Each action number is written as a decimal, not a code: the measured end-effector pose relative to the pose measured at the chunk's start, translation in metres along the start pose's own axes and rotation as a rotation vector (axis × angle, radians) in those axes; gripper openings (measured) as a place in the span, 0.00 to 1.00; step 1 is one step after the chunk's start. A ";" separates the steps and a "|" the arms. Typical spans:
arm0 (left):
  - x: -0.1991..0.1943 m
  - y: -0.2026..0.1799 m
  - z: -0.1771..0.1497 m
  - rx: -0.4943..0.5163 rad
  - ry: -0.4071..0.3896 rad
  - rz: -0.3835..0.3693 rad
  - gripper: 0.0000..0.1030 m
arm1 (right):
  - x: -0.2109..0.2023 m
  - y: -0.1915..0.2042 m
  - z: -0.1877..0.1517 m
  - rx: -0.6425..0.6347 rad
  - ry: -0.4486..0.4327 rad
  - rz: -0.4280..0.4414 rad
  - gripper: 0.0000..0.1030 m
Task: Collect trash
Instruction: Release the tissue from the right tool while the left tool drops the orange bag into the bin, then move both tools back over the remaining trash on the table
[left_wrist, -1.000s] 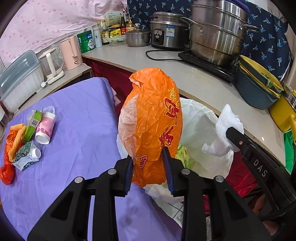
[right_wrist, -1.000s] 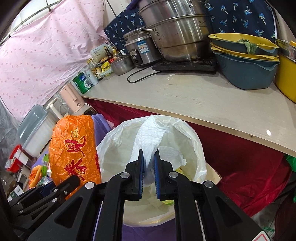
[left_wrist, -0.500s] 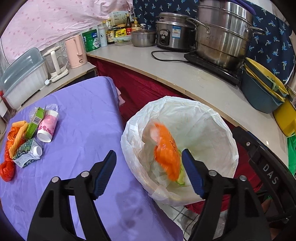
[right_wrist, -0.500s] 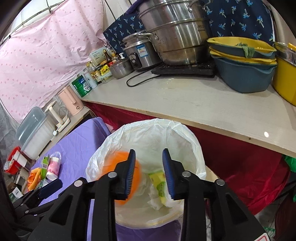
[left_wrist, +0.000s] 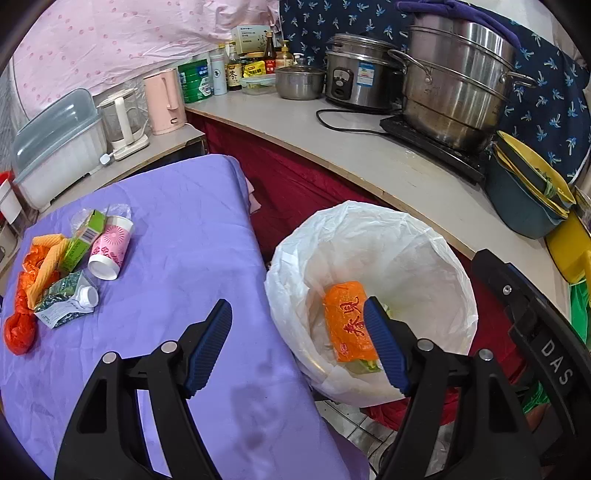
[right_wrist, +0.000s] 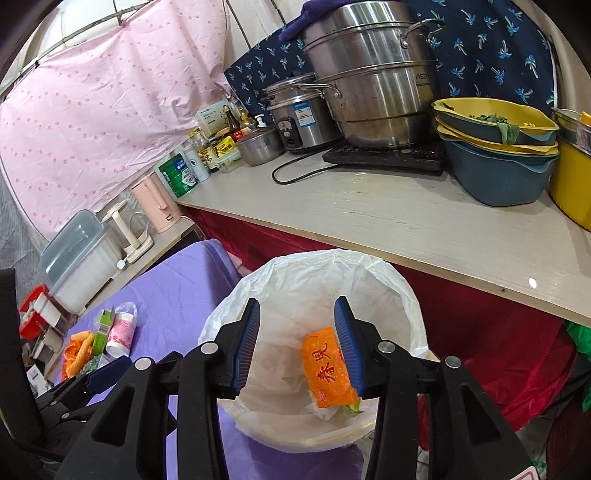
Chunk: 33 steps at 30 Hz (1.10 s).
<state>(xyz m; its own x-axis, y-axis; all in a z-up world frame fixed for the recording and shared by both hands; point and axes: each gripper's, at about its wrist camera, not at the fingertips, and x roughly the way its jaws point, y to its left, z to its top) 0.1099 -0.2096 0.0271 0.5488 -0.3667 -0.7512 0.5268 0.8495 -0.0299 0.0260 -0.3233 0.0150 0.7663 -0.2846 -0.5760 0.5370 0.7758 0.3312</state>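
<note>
An orange plastic bag (left_wrist: 345, 319) (right_wrist: 327, 363) with red characters lies inside the white-lined trash bin (left_wrist: 436, 258) (right_wrist: 406, 295), on top of other waste. My left gripper (left_wrist: 297, 341) hangs open over the bin's near edge, nothing between its fingers. My right gripper (right_wrist: 297, 341) is above the bin with its jaws opening and empty. On the purple tablecloth (left_wrist: 177, 229) at the left lies a pile of trash: a pink paper cup (left_wrist: 110, 247), a green carton (left_wrist: 79, 240), a crushed carton (left_wrist: 66, 302) and orange wrappers (left_wrist: 26, 295). The pile (right_wrist: 103, 339) also shows in the right wrist view.
A counter (left_wrist: 369, 158) runs behind the bin with a steel steamer pot (left_wrist: 454, 92), rice cooker (left_wrist: 358, 77), stacked blue and yellow basins (left_wrist: 528, 199), bottles and a pink kettle (left_wrist: 164, 101). A red cloth hangs below the counter. The right gripper's body (left_wrist: 532, 332) stands right of the bin.
The orange bag, held by the left gripper a second ago, has dropped into the bin. The white tissue left the right gripper and fell in too. Both grippers have opened.
</note>
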 end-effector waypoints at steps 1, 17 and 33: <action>-0.001 0.003 0.000 -0.003 -0.002 0.002 0.68 | 0.000 0.003 0.000 -0.002 0.000 0.003 0.41; -0.025 0.066 -0.003 -0.099 -0.029 0.050 0.68 | -0.006 0.061 -0.013 -0.075 0.018 0.067 0.46; -0.046 0.175 -0.029 -0.248 -0.027 0.157 0.69 | 0.004 0.149 -0.049 -0.173 0.087 0.168 0.46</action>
<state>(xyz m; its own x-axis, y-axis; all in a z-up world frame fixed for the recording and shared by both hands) 0.1578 -0.0333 0.0373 0.6297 -0.2302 -0.7419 0.2608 0.9623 -0.0773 0.0920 -0.1810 0.0249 0.8024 -0.0994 -0.5885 0.3304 0.8951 0.2994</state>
